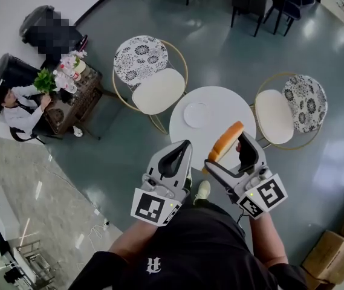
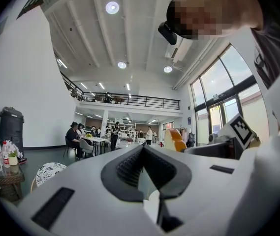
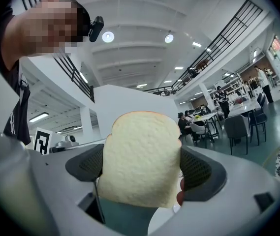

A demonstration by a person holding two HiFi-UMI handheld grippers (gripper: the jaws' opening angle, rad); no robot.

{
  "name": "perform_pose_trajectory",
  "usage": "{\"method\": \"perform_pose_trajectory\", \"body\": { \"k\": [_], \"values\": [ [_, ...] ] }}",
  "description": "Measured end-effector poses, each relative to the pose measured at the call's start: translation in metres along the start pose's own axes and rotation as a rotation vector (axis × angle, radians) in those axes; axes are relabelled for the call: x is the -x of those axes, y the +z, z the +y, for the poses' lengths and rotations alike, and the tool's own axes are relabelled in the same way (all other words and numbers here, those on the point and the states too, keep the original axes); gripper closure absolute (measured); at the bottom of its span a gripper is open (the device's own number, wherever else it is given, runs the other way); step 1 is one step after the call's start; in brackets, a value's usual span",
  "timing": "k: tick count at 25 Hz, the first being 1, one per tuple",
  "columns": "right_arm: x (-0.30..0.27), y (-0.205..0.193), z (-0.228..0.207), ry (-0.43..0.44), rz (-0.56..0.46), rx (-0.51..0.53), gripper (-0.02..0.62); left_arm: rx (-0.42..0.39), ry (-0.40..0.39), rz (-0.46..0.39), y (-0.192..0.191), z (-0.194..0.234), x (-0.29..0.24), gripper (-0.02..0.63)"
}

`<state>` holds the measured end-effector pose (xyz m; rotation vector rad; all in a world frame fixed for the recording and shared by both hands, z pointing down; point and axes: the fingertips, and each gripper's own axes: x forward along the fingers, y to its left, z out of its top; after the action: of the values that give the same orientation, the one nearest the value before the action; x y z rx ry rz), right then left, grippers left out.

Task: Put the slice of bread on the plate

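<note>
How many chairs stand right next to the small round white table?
2: one chair at the table's far left, the other at its right. None seems hidden.

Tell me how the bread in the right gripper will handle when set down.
The slice of bread is probably soft: the right gripper pinches it by its sides, so a harder squeeze would likely dent it. It stands upright unsupported above the jaws, so it seems light and fairly stiff. Released over the plate, it should flop flat rather than roll.
</note>
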<state>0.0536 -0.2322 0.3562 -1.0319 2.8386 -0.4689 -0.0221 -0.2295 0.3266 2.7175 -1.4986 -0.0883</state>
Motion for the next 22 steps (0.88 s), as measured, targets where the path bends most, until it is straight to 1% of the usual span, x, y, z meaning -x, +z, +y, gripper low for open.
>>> {"method": "perform_pose_trajectory", "body": {
  "k": [4, 11, 16, 22],
  "values": [
    [-0.029, -0.010, -0.027, -0.028, 0.032, -0.001, 0.106, 0.029, -0.009, 0.021, -0.015, 0.026, -0.024, 0.601],
    [-0.089, -0.047, -0.071, -0.068, 0.123, 0.019, 0.106, 0.031, -0.043, 0.040, -0.048, 0.081, -0.064, 0.601],
    [-0.121, -0.088, -0.105, -0.104, 0.183, 0.001, 0.106, 0.055, -0.062, 0.054, -0.083, 0.115, -0.090, 0.601],
    [-0.150, -0.154, -0.147, -0.143, 0.247, -0.016, 0.106, 0.059, -0.085, 0.072, -0.135, 0.146, -0.116, 0.601]
  ]
}}
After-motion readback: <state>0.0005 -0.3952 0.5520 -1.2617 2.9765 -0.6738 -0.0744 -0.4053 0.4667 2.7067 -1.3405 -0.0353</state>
